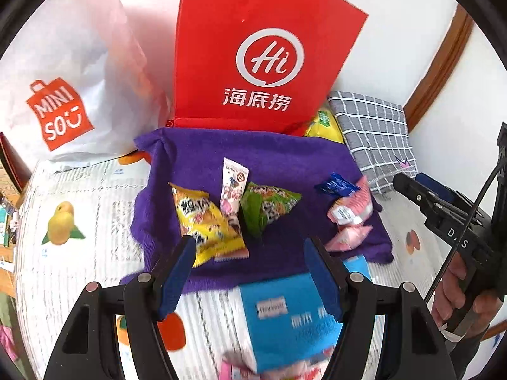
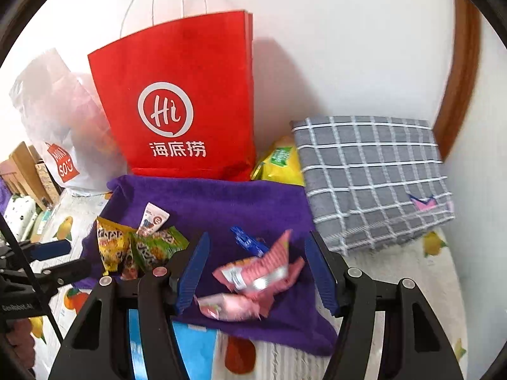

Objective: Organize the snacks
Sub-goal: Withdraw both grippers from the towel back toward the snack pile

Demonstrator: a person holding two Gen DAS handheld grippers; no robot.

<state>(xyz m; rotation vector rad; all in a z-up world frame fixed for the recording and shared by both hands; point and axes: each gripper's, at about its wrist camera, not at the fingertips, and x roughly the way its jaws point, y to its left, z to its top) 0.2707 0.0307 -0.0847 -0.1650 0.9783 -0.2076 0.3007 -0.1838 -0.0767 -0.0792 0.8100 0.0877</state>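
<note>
Two groups of snacks are lying sorted on the purple towel (image 1: 279, 158): yellow packet (image 1: 206, 221) and green packet (image 1: 266, 205) left, pink packets (image 2: 256, 272) right. Both claws, left claw (image 1: 250, 272) and right claw (image 2: 256, 269), are hovering released, gripping nothing.

The blue box (image 1: 285, 319) at the bottom of the left wrist view is smeared, its white lettering unreadable, and its lower end runs behind the gripper arms. Below it, at the bottom edge, pink packets (image 1: 234, 370) are cut off and too blurred to name. In the right wrist view the pink snack packets (image 2: 253, 275) at lower centre are motion-blurred, labels illegible. A yellow bag (image 2: 279, 161) is mostly hidden behind the red paper bag (image 2: 177, 95) and the grey checked cloth (image 2: 374, 177). The white Miniso bag (image 1: 63, 72) is cropped by the fisheye rim, upper left.
</note>
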